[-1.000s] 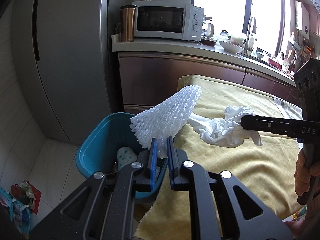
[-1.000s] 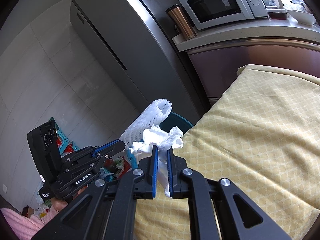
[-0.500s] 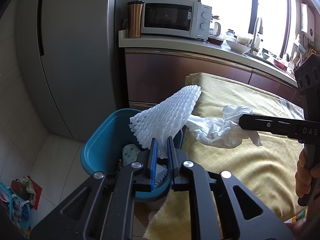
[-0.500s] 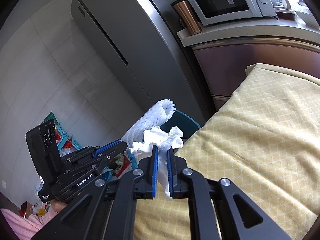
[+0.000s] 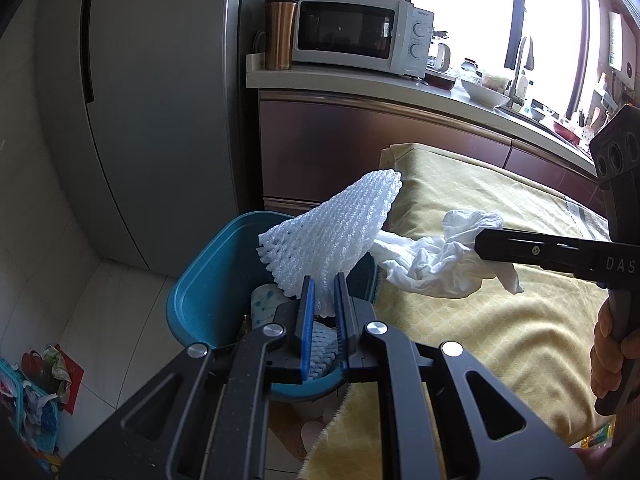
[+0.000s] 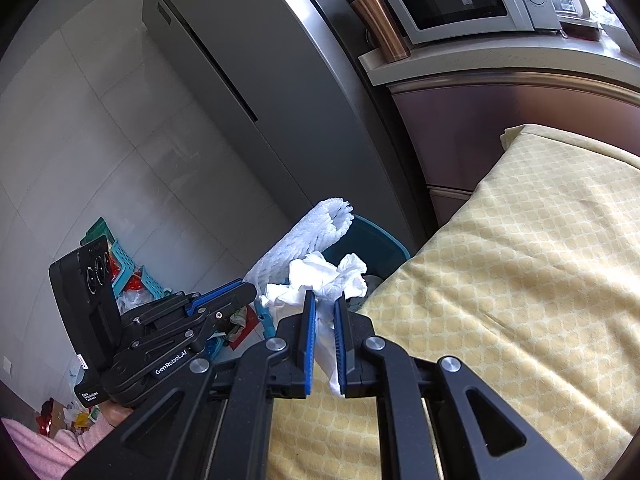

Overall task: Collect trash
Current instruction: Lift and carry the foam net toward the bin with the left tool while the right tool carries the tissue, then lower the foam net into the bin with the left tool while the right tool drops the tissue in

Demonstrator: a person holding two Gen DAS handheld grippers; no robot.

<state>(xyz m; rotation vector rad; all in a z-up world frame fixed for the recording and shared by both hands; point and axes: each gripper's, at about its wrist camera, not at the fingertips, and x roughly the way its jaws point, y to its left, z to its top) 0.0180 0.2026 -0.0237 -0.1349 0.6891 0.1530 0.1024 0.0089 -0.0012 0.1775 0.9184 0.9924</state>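
Note:
My left gripper (image 5: 323, 285) is shut on a white foam fruit net (image 5: 332, 236) and holds it above the teal trash bin (image 5: 204, 280), which stands on the floor by the table's corner. The bin holds some trash. My right gripper (image 6: 323, 300) is shut on a crumpled white tissue (image 6: 320, 280), held over the table edge just beside the bin (image 6: 376, 244). The right gripper also shows in the left wrist view (image 5: 480, 242) with the tissue (image 5: 436, 268). The left gripper (image 6: 240, 290) and the net (image 6: 308, 236) show in the right wrist view.
A yellow patterned cloth (image 5: 480, 320) covers the table. A grey fridge (image 5: 160, 100) stands behind the bin. A counter (image 5: 360, 84) carries a microwave (image 5: 352, 36) and a copper tumbler (image 5: 280, 32). Baskets with clutter (image 6: 128, 276) lie on the floor.
Both grippers have shifted a little toward the bin with their loads. The net now hangs more squarely over the bin's opening. Both grips are unchanged.

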